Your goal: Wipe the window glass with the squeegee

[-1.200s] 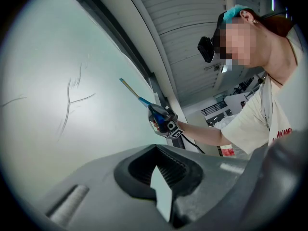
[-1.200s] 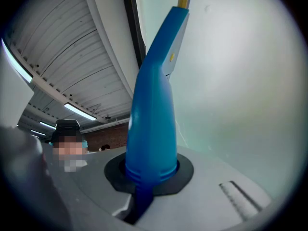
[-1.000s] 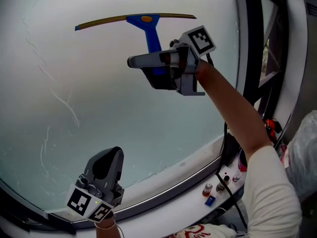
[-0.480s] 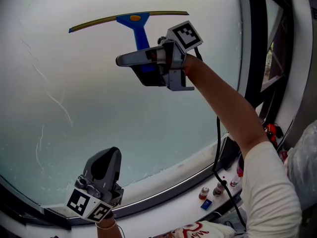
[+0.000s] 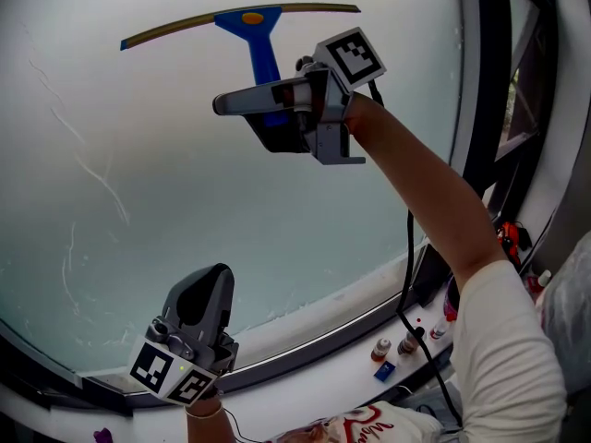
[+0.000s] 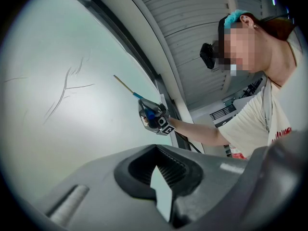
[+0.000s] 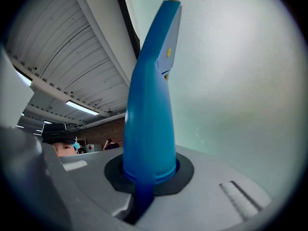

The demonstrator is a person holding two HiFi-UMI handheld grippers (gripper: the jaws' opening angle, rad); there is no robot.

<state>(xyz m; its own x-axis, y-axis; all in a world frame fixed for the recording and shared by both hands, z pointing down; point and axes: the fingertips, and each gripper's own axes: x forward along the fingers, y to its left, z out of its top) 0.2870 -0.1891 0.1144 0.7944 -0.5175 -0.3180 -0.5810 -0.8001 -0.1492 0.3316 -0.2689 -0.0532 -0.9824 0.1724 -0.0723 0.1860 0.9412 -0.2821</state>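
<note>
One blue-handled squeegee (image 5: pixel 262 49), thin yellow blade (image 5: pixel 166 29), orange spot

I see smooth, glossy blue plastic on the squeegee (image 7: pixel 149 109); the window glass (image 5: pixel 185 173) looks smooth, milky, faintly streaked.

I counted one squeegee (image 5: pixel 261 28), one window pane (image 5: pixel 185 201) and one sill (image 5: pixel 314 358); two grippers, the left gripper (image 5: pixel 209 289) and the right gripper (image 5: pixel 242 102); three small bottles (image 5: pixel 381 348); one black cable (image 5: pixel 409 247).
</note>
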